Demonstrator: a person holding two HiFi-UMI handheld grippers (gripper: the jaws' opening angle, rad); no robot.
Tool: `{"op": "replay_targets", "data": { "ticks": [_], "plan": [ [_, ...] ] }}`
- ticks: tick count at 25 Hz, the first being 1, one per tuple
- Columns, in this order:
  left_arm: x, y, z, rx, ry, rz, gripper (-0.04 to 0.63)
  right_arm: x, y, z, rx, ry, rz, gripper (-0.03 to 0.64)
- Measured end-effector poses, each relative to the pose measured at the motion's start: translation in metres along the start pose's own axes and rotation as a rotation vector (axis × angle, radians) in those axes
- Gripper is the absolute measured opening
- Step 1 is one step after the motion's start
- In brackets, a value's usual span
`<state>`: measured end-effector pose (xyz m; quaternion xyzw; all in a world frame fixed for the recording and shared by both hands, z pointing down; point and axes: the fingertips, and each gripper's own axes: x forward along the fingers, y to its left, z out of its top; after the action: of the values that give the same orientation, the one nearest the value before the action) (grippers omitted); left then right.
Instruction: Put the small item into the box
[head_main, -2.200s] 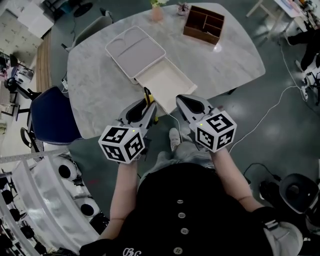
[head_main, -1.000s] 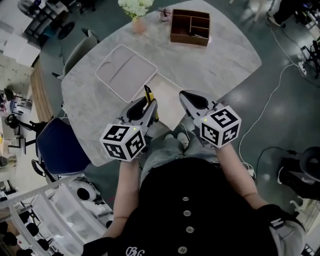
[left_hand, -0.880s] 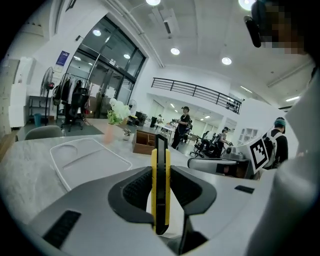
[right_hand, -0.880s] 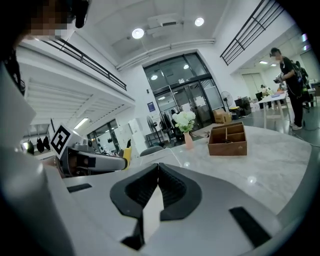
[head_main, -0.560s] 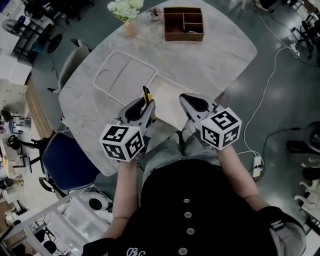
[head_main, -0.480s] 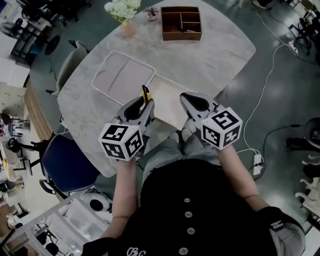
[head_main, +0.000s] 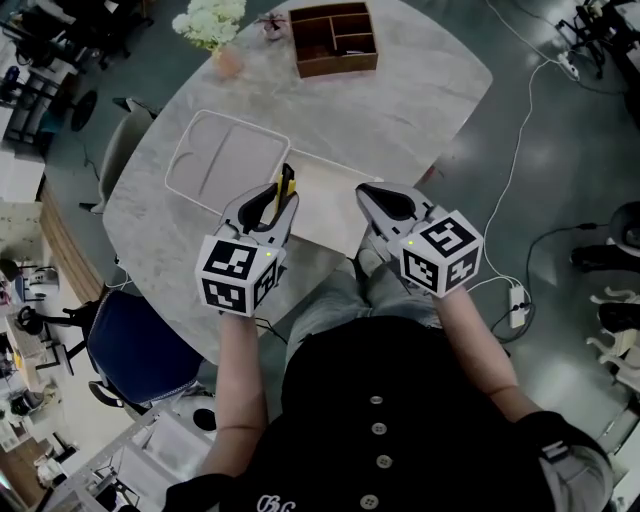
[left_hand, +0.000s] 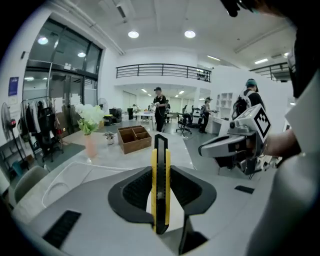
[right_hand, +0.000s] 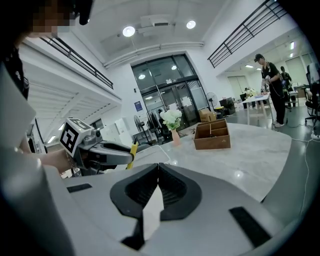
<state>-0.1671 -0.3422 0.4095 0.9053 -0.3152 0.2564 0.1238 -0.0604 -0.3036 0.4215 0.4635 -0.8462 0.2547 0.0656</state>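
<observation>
- The left gripper (head_main: 279, 203) is clamped on a yellow-and-black utility knife (left_hand: 160, 186). The knife stands on edge between the pads and pokes out past the tips.
- The knife isn't in the box yet. From the head view it's over the spot where the flat lid (head_main: 224, 160) meets the open white box (head_main: 326, 186) on the marble table (head_main: 420, 110).
- The right gripper (head_main: 378, 196) has its jaws pressed together with nothing in them, near the box's front edge.
</observation>
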Motion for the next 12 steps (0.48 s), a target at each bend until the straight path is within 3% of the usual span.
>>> {"op": "replay_targets", "data": {
  "ticks": [12],
  "plan": [
    [0.061,-0.020,-0.026,0.442,0.246,-0.140,0.127,-0.011,-0.030,-0.019,0.056,0.022,-0.052,0.006]
  ]
}}
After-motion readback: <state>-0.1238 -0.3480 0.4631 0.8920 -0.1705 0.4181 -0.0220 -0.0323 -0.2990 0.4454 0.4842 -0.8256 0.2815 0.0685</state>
